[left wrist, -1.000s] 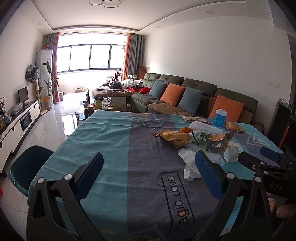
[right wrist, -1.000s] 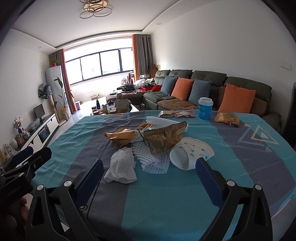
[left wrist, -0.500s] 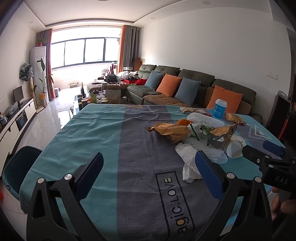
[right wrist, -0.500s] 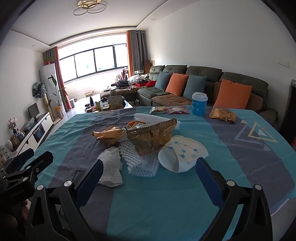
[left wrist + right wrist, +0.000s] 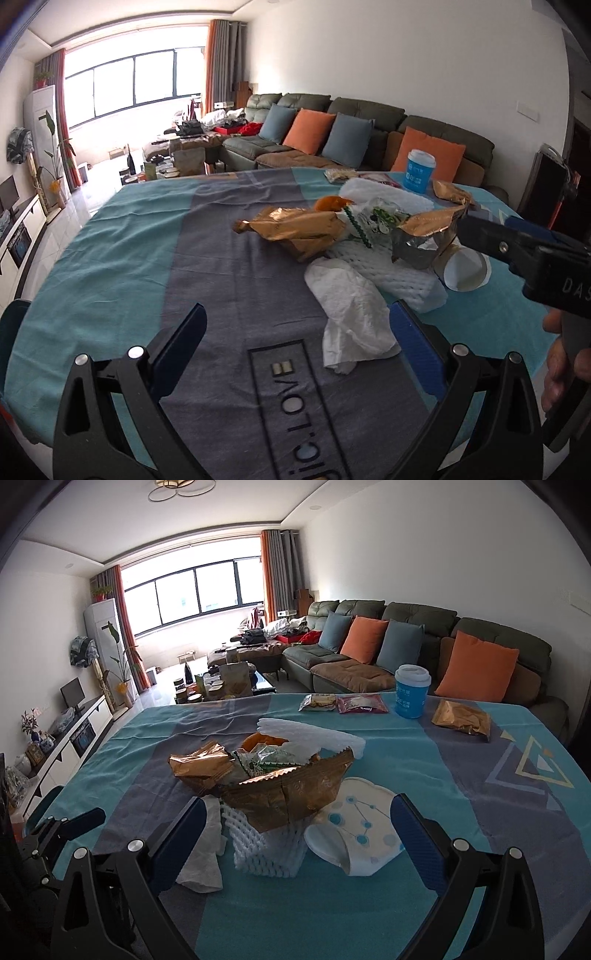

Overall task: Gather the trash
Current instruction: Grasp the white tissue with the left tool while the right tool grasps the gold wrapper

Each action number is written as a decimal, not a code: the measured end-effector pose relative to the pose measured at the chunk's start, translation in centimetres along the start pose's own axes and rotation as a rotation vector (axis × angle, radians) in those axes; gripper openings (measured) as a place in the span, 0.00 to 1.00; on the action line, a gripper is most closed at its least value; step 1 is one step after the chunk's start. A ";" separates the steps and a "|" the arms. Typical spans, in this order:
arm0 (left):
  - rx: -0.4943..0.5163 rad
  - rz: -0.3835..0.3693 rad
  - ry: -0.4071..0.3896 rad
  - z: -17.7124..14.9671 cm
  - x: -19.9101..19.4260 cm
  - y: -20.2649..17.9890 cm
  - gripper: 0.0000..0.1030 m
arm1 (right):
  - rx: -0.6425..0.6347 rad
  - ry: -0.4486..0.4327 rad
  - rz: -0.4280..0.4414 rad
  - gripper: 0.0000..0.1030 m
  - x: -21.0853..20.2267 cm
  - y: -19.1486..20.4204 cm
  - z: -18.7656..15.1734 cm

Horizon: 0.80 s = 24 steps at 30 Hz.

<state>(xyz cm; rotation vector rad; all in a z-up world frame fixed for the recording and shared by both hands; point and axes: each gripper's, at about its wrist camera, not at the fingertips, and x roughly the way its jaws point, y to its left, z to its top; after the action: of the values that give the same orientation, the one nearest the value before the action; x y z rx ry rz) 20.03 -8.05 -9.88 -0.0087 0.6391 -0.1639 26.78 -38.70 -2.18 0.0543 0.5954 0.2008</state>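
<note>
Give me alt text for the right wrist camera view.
Open right tongs hover over a trash pile on a teal tablecloth: gold snack bag, white foam netting, crumpled tissue, paper cup. A blue lidded cup and sofa sit beyond.

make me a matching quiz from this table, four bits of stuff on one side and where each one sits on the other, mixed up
Things:
1. blue cup
2. crumpled tissue
3. paper plate
4. lone gold packet

Places:
A. right of the cup, apart from the pile
B. far edge of the table, in front of the sofa
C. near side of the pile, right of the foam net
D. near side of the pile, left of the foam net

Pairs: 1-B, 2-D, 3-C, 4-A
</note>
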 end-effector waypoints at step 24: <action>0.044 -0.077 0.123 0.1 5.5 -2.2 0.31 | -0.020 0.101 0.062 0.73 4.4 -0.2 0.9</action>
<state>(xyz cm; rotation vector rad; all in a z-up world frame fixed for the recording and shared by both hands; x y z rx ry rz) 24.12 -11.13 -12.94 0.0193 0.7585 -0.2544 30.89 -37.95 -3.88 0.0440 0.6932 0.2711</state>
